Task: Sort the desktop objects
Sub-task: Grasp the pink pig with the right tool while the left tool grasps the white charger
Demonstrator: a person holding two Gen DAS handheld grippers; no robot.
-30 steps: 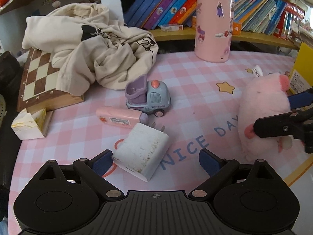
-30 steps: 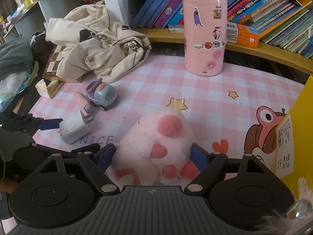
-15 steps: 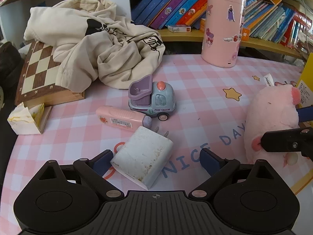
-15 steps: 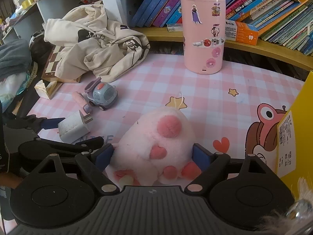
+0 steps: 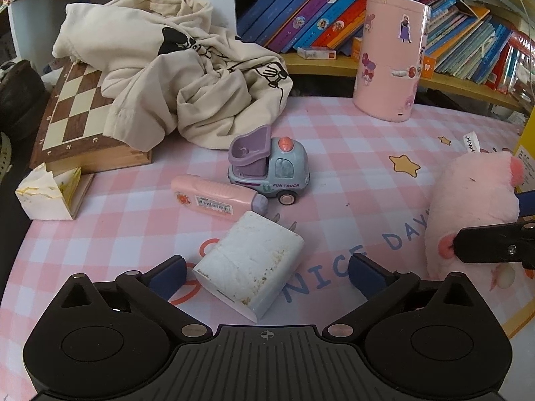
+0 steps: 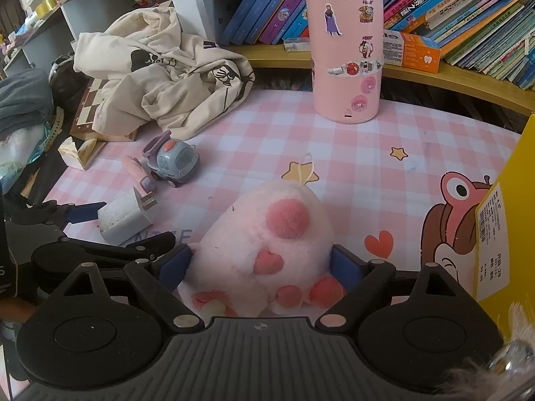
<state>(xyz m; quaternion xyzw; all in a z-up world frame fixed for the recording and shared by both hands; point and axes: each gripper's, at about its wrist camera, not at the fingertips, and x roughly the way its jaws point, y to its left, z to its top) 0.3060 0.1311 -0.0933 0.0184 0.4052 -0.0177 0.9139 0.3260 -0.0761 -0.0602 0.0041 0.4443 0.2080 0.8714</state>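
Observation:
A white plug charger [image 5: 249, 262] lies on the pink checked mat between the open fingers of my left gripper [image 5: 265, 272]; the left pad is near its corner and the right pad stands clear. It also shows in the right wrist view [image 6: 125, 215]. My right gripper [image 6: 260, 265] has its jaws around a pink plush toy [image 6: 271, 244], pads against both sides. The plush also shows at the right of the left wrist view [image 5: 474, 207]. A toy truck [image 5: 271, 167] and a pink tube [image 5: 214, 197] lie just beyond the charger.
A cream sweatshirt [image 5: 174, 77] lies over a chessboard box [image 5: 83, 123] at the back left. A tall pink canister [image 5: 391, 56] stands at the back before a shelf of books [image 5: 317, 6]. A yellow box [image 6: 501, 220] stands at the right. A small carton [image 5: 46, 192] sits at the left edge.
My left gripper has moved slightly forward and right around the charger. The right gripper stays around the plush.

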